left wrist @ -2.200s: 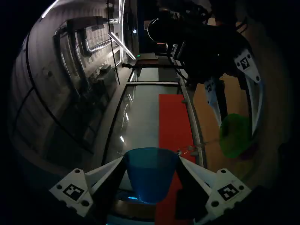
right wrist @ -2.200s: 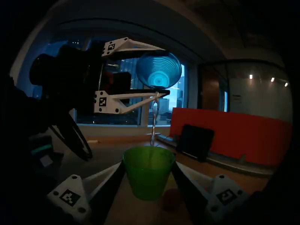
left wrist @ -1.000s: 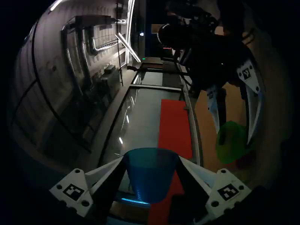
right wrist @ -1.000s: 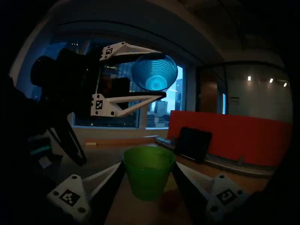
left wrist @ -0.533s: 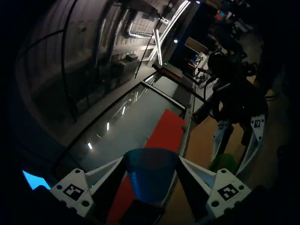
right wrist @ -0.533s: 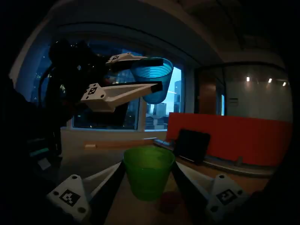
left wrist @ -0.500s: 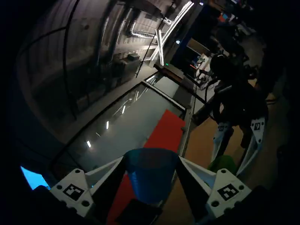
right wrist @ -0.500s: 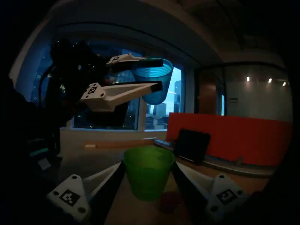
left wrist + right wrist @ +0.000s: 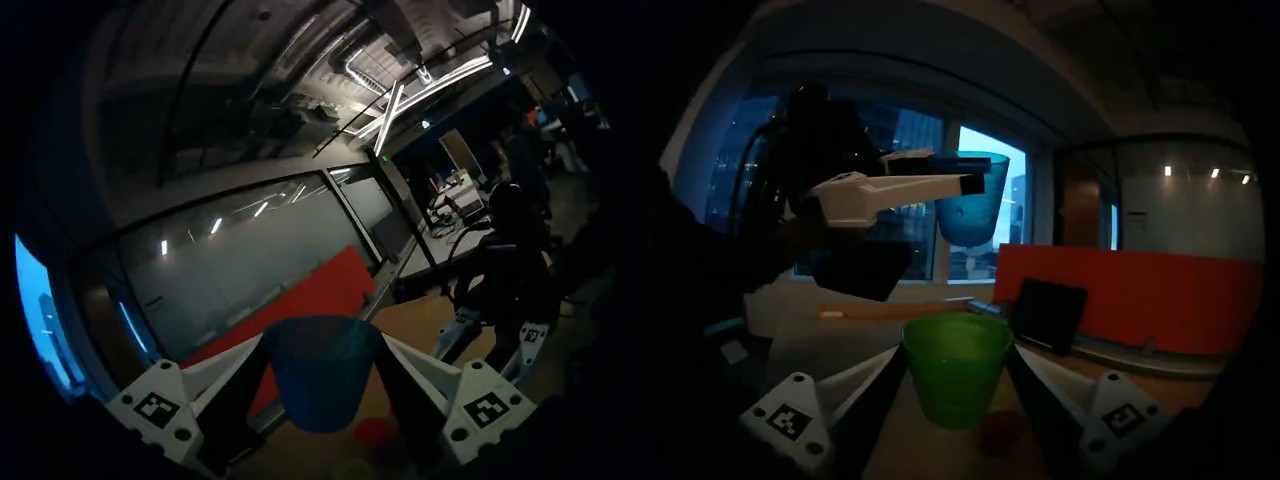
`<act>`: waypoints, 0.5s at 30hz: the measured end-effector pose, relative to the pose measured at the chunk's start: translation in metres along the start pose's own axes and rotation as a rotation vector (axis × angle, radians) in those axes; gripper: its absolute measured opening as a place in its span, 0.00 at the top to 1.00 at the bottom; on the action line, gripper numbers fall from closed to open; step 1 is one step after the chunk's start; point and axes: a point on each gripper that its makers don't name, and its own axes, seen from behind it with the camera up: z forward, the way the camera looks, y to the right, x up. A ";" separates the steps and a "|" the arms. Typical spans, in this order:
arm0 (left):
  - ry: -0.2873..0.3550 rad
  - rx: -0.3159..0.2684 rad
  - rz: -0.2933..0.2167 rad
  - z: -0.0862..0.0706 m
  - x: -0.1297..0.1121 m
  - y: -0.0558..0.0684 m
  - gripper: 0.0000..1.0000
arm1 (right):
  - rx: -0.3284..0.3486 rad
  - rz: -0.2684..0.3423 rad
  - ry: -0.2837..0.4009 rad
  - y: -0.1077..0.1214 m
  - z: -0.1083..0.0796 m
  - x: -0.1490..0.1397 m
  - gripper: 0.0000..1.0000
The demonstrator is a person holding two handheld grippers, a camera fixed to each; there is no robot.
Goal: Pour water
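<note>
Left gripper [image 9: 322, 346]: jaws closed partway on the blue cup [image 9: 322, 376], one finger pressed to each side.
Right gripper [image 9: 958, 352]: jaws closed partway on the green cup [image 9: 958, 372], both fingers against its wall.
Blue cup, place: held in the air, above the green cup and a little beyond it in the right gripper view.
Blue cup, axis: near upright, mouth up; no stream seen at its lip.
Green cup, place: low over the table [image 9: 904, 452], mouth up; fill level could not be told.
Governing relation: blue cup lay high and clear of the green mouth; more pouring would call for tipping its lip down toward that mouth.
Stage (judged): pour done or paused.
Nearby: red spot [image 9: 998, 424] beside the green cup's base.
</note>
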 end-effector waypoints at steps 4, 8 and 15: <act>0.001 -0.016 -0.121 0.000 -0.002 -0.001 0.13 | 0.000 -0.001 0.008 0.000 -0.001 0.002 0.11; 0.012 -0.024 -0.241 0.001 -0.001 -0.006 0.13 | -0.002 -0.006 0.013 0.000 -0.002 0.004 0.11; 0.011 -0.059 -0.385 0.002 -0.005 -0.002 0.12 | -0.002 -0.009 0.015 -0.002 -0.002 0.006 0.11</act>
